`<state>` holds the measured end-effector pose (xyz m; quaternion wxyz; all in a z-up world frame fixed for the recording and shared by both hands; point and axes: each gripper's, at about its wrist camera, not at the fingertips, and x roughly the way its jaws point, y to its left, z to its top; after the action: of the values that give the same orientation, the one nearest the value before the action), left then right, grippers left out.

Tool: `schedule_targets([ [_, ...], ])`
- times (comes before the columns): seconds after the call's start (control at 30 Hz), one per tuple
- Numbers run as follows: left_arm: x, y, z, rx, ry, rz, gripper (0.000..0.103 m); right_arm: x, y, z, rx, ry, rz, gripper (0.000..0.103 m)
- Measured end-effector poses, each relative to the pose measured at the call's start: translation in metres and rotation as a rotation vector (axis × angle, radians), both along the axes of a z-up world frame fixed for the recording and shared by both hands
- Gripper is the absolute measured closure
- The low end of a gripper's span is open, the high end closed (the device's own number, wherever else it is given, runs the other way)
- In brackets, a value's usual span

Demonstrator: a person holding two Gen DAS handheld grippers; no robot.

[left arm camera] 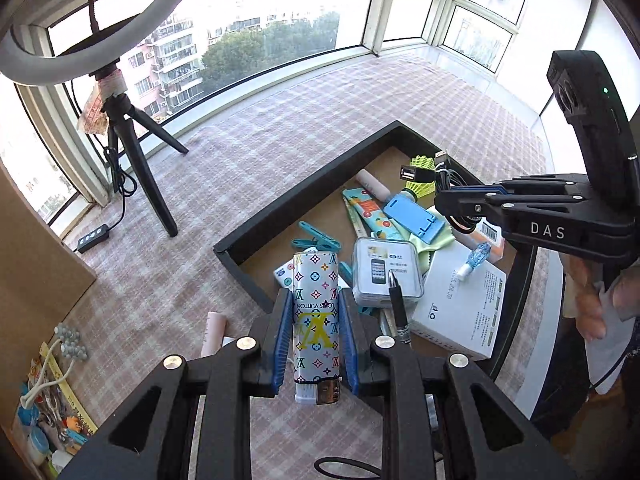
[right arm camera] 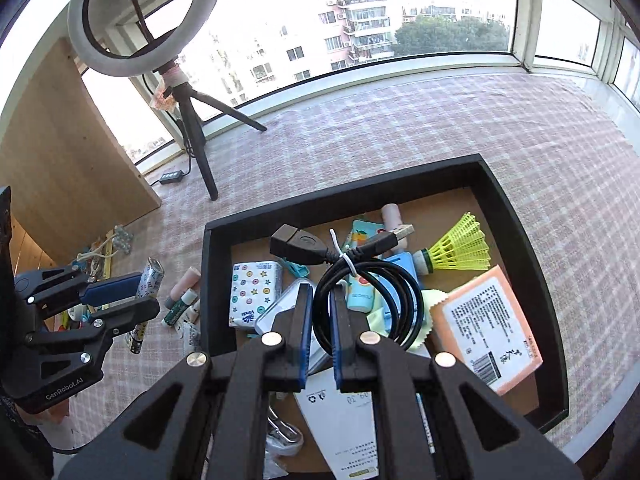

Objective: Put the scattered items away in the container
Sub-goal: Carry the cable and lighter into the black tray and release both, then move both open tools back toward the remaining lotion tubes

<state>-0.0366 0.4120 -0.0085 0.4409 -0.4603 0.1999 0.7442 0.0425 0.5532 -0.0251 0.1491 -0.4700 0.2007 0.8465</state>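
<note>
Left tool (left arm camera: 316,344) was clamped on a slim white lighter with a multicolour monogram print (left arm camera: 316,312), blue pads mid-body, metal cap end toward the camera, low centre of the left wrist view. It hung over the near wall of the black-walled tray with a brown cardboard floor (left arm camera: 304,188), about at the rim line. Judgement: light, rigid, glossy shell, so slippery; mid-body grip across the narrow faces looks right, low drop is safe.

Right tool (right arm camera: 320,320) was closed on a coiled black USB extension cable tied with a white twist tie (right arm camera: 368,300), pads pinching the coil's left side, above the tray's middle in the right wrist view. Judgement: light, springy, floppy plug ends; the tie keeps the coil together, so gripping the bundle works, but the plugs may snag on neighbours.

Tray already crowded: white carton (left arm camera: 460,312), clear-cased box (left arm camera: 386,276), dotted tissue pack (right arm camera: 255,294), orange packet (right arm camera: 490,320), blue stand, yellow shuttlecock (right arm camera: 460,250). Bare floor remained only along the far wall, upper part of the tray.

Lower left of the right wrist view, outside the tray on the checked bench cloth (right arm camera: 400,128): pink tube (right arm camera: 184,282) and small sticks not yet tidied. Farther back, ring light tripod (right arm camera: 196,136) stood well apart; open cloth beyond the tray.
</note>
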Motion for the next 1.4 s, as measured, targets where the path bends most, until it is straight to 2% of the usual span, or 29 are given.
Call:
schedule_targets([
  [0.1,0.018,0.031,0.004,0.012,0.010,-0.036,0.081,0.017,0.026,-0.001,0.022,-0.012,-0.050,0.094],
  [0.13,0.024,0.039,0.005,0.004,0.021,-0.041,0.068,0.022,0.031,0.000,0.034,-0.018,-0.056,0.094],
  [0.17,0.029,0.046,0.004,-0.006,0.029,-0.041,0.044,0.026,0.036,0.000,0.052,-0.026,-0.076,0.088],
  [0.2,0.033,0.050,0.004,0.000,0.035,-0.040,0.038,0.028,0.039,0.000,0.063,-0.032,-0.097,0.082],
  [0.23,0.036,0.053,0.004,0.008,0.036,-0.043,0.039,0.031,0.041,0.002,0.065,-0.024,-0.106,0.069],
  [0.27,0.039,0.053,0.005,0.008,0.038,-0.044,0.040,0.034,0.041,0.004,0.065,-0.008,-0.108,0.066],
  [0.53,0.028,0.021,0.003,-0.006,0.049,0.023,0.043,0.019,0.014,0.014,0.074,0.027,-0.049,0.065],
  [0.83,-0.026,-0.065,-0.023,-0.078,0.051,0.176,0.045,-0.013,-0.047,0.012,0.011,0.046,0.066,0.065],
  [1.0,-0.056,-0.110,-0.042,-0.117,0.024,0.247,0.050,-0.031,-0.094,0.003,-0.035,0.045,0.158,0.065],
  [1.2,-0.071,-0.161,-0.053,-0.110,-0.011,0.322,0.051,-0.050,-0.141,-0.006,-0.075,0.035,0.249,0.065],
  [1.4,-0.065,-0.223,-0.070,-0.130,-0.038,0.439,0.051,-0.067,-0.178,-0.018,-0.093,0.010,0.326,0.065],
])
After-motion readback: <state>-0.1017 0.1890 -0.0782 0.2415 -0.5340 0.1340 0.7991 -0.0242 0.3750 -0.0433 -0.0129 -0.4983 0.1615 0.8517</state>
